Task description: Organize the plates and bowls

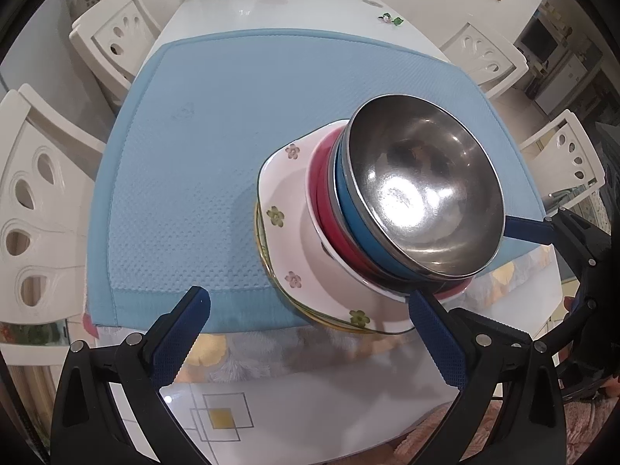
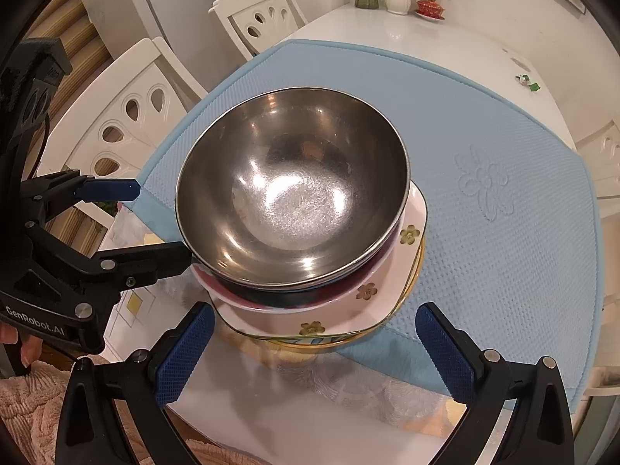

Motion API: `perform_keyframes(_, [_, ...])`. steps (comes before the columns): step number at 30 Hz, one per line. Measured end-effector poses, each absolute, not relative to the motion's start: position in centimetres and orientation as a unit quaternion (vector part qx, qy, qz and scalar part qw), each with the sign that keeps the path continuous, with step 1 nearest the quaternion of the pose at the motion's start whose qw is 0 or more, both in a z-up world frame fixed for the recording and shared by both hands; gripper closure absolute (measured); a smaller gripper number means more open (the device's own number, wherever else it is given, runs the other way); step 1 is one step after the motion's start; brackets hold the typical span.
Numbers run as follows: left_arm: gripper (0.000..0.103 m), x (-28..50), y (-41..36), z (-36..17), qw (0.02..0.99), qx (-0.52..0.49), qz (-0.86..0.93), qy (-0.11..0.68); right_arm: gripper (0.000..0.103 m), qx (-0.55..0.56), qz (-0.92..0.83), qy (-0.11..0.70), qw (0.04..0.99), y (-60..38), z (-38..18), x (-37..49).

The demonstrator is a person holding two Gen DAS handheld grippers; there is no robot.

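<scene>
A steel bowl (image 1: 422, 193) (image 2: 290, 190) tops a stack near the front edge of a blue mat (image 1: 217, 155) (image 2: 503, 162). Beneath it sit a blue bowl (image 1: 350, 209), a red bowl (image 1: 323, 193), a white flowered square plate (image 1: 286, 197) (image 2: 387, 290) and a gold-rimmed plate (image 2: 410, 279). My left gripper (image 1: 314, 329) is open in front of the stack's left side, its right finger close to the plate's near corner. My right gripper (image 2: 316, 348) is open, straddling the plate's near edge without touching it. One of its blue fingers (image 1: 529, 229) shows behind the steel bowl.
The mat lies on a white glass table (image 1: 271, 4) (image 2: 407, 31). A vase, a white jar and a red lidded cup (image 2: 430, 6) stand at the far end. White chairs (image 1: 38, 201) (image 2: 128, 116) flank the table. A small green trinket (image 1: 392, 19) lies near the far edge.
</scene>
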State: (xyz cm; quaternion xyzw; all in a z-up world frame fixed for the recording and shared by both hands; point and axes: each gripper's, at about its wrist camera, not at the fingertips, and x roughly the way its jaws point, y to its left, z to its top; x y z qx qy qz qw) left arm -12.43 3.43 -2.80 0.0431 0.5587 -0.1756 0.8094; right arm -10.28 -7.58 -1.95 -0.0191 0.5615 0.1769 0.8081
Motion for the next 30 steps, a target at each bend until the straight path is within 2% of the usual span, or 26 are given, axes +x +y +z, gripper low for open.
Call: perform_keyframes(30, [0.000,-12.89,2.86,-2.95,0.808,0.041,-0.171,0.562,0.000,-0.021,0.182,0.569,0.802,-7.59,-2.36,-10.62])
